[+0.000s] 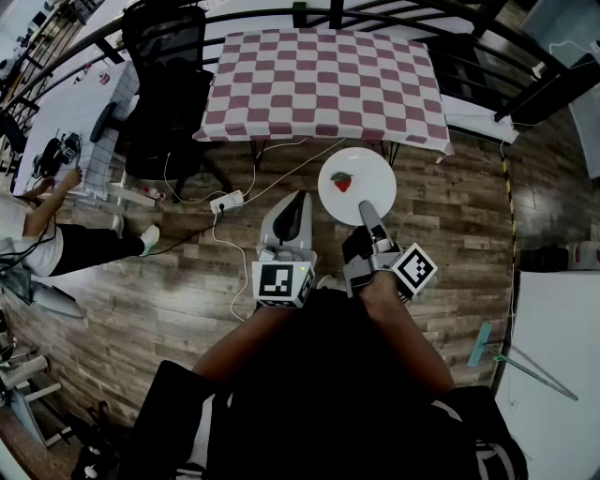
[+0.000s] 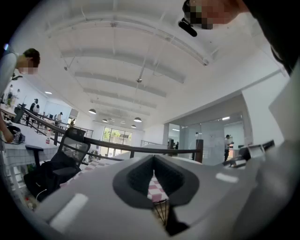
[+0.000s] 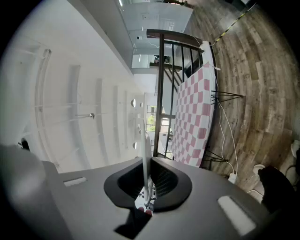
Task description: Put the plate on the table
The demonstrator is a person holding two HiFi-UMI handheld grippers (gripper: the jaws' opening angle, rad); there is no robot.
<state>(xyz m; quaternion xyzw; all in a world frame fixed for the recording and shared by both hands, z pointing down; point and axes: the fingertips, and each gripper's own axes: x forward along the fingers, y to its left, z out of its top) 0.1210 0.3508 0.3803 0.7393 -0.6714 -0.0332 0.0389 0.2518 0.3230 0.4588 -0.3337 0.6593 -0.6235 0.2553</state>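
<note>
A white plate [image 1: 356, 183] with a red strawberry [image 1: 342, 181] on it hangs level over the wooden floor, just short of the table with the red-and-white checked cloth [image 1: 319, 84]. My right gripper [image 1: 366, 208] is shut on the plate's near rim. In the right gripper view the plate [image 3: 144, 150] stands edge-on between the pads of the right gripper [image 3: 147, 185]. My left gripper [image 1: 300, 199] is beside the plate on its left, pointing at the table, shut with nothing in it. In its own view the left gripper [image 2: 154, 174] shows only checked cloth past its jaws.
A black office chair [image 1: 164, 84] stands at the table's left corner. A power strip [image 1: 230, 200] and cables lie on the floor before the table. A person [image 1: 37, 234] sits at far left. A dark railing [image 1: 469, 19] runs behind the table. A white surface [image 1: 558, 347] is at right.
</note>
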